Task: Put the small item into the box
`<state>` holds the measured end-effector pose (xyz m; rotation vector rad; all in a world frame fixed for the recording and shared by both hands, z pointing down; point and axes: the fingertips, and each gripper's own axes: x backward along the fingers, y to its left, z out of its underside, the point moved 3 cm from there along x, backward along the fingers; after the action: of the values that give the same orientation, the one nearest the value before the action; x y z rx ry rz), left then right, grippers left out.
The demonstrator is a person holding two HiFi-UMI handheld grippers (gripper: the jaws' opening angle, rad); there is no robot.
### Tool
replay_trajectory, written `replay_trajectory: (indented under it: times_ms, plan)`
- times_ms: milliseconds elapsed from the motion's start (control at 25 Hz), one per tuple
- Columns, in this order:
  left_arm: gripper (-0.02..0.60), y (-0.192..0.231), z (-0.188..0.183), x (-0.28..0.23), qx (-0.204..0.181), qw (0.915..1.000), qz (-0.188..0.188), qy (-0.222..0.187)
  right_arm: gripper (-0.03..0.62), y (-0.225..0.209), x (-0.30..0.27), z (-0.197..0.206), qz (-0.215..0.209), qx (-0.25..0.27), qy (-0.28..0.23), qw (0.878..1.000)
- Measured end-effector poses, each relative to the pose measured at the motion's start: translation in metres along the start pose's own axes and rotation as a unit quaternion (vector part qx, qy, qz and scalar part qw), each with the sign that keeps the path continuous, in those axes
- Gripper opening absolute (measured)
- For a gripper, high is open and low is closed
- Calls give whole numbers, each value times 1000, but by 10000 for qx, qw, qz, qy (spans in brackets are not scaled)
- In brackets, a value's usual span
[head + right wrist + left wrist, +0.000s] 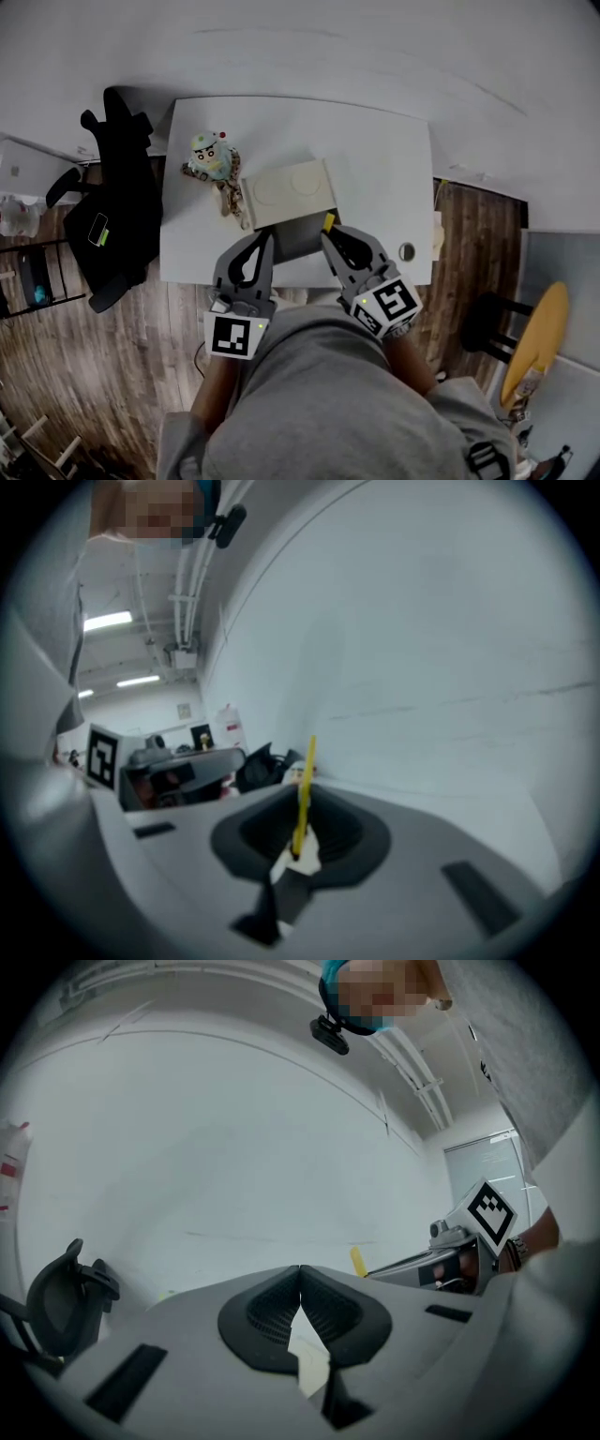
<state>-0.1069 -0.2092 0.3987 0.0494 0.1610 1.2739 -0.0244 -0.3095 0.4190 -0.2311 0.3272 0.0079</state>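
Note:
A small flat yellow item (329, 221) sticks up from my right gripper (327, 234), which is shut on it; in the right gripper view the yellow item (303, 794) stands upright between the pads of the right gripper (298, 847). Just beyond lies the box (298, 240), dark inside, its cream lid (291, 192) folded back on the white table (375, 169). My left gripper (270, 236) is at the box's near left edge; in the left gripper view the left gripper (300, 1271) has its pads together on nothing. That view also shows the yellow item (357, 1261).
A cartoon toy figure (211, 156) stands at the table's far left, next to the lid. A small round object (406, 251) lies near the front right edge. A black office chair (117, 202) is left of the table.

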Motion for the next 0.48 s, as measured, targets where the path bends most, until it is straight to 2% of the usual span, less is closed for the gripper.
replay_trajectory:
  times_ms: [240, 480]
  plan:
    - [32, 1, 4, 3, 39, 9990, -431, 58, 58, 3, -17, 10, -632, 336, 380, 9967]
    - [32, 5, 7, 8, 32, 9965, -830, 57, 58, 7, -36, 31, -1136, 614, 895, 9876]
